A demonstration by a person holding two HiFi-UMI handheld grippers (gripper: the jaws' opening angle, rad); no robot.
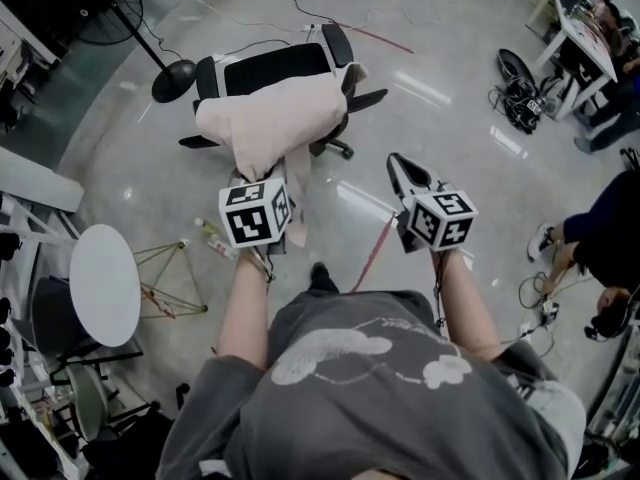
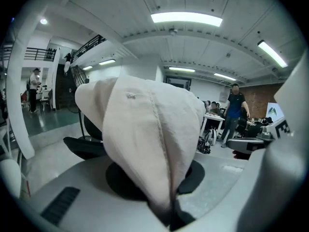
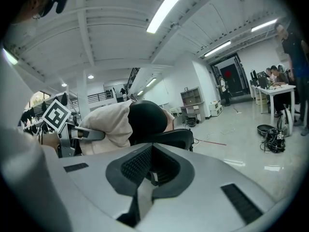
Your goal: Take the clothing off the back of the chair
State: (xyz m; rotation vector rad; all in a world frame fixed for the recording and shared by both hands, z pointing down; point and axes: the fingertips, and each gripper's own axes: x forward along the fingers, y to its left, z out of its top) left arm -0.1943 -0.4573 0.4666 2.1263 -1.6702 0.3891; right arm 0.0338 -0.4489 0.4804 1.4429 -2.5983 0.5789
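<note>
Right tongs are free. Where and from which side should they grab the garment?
Pinch the garment at its right edge, up by the chair top, with the right tongs coming from the person's side, near level. It drapes over the back and that edge hangs loose. The left tongs clamp the lower hem, so a high grip should lift it clear.

clothing [image 1: 270, 118] lies over chair [image 1: 275, 66]; table [image 1: 105, 283] to left.

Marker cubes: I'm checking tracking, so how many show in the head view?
2. One cube on the left tool, by the pale clothing; one cube on the right tool. None looks hidden.
</note>
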